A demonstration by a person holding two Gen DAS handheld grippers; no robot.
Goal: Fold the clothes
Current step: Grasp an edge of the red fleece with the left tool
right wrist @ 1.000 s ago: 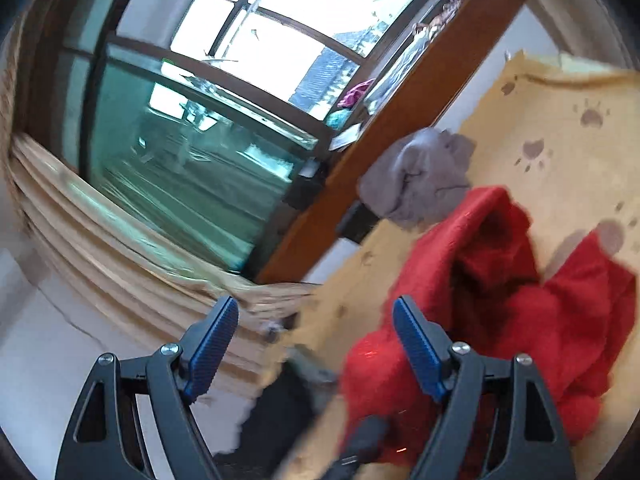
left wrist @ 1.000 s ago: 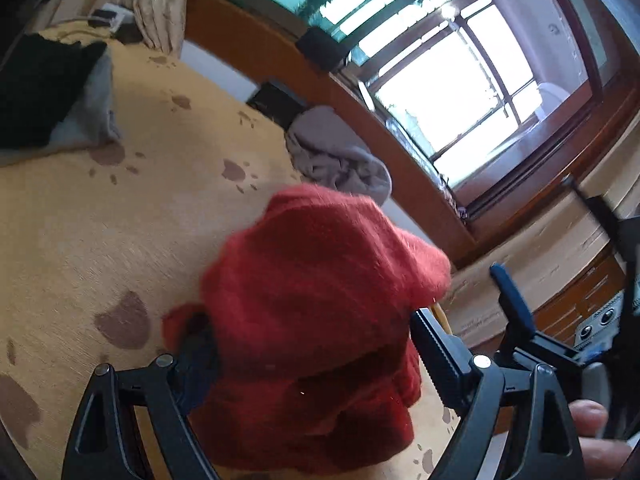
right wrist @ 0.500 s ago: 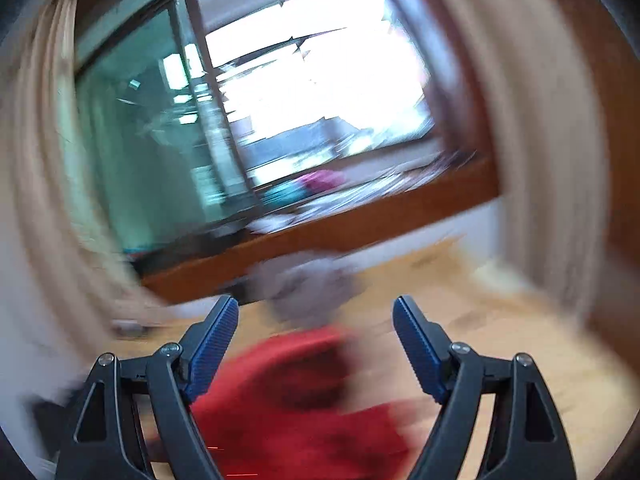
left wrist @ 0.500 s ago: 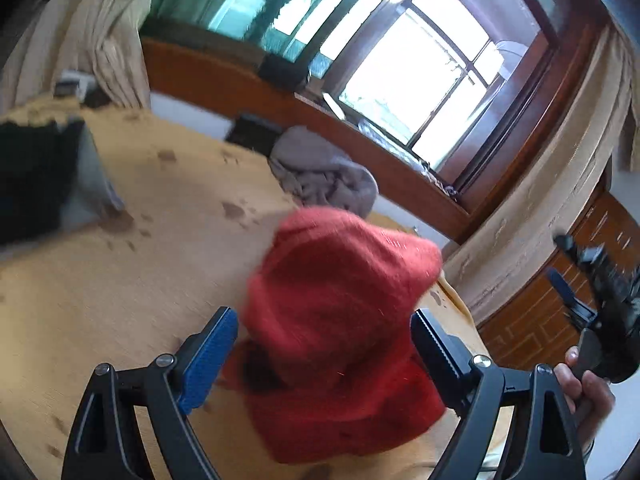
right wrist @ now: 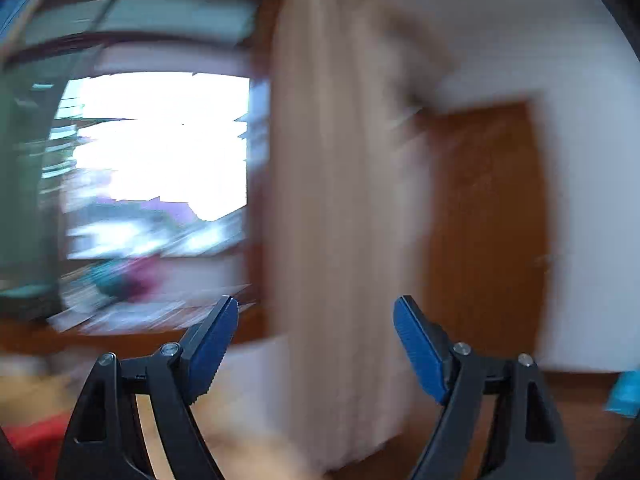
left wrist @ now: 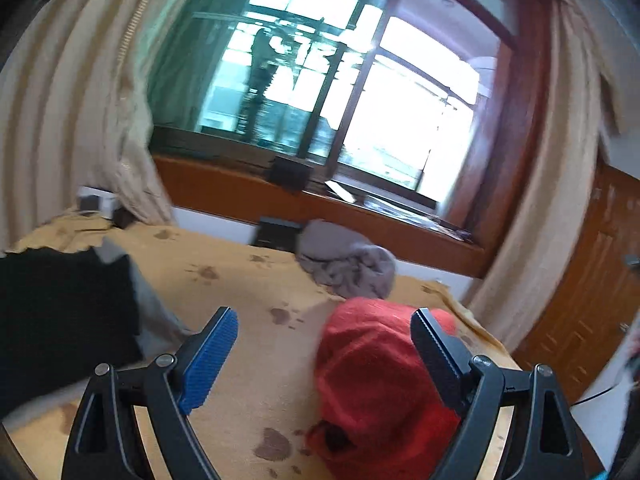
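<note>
Two empty grippers above a bed strewn with clothes.
From left to right on the tan paw-print bedspread (left wrist: 240, 292): a black folded garment (left wrist: 60, 308), a crumpled grey garment (left wrist: 352, 268), and a bunched red knitted garment (left wrist: 380, 384). The left gripper (left wrist: 324, 344) stands wide open, gripping nothing; the right gripper (right wrist: 316, 344), likewise wide open and empty, faces a blurred beige curtain (right wrist: 344, 200).
</note>
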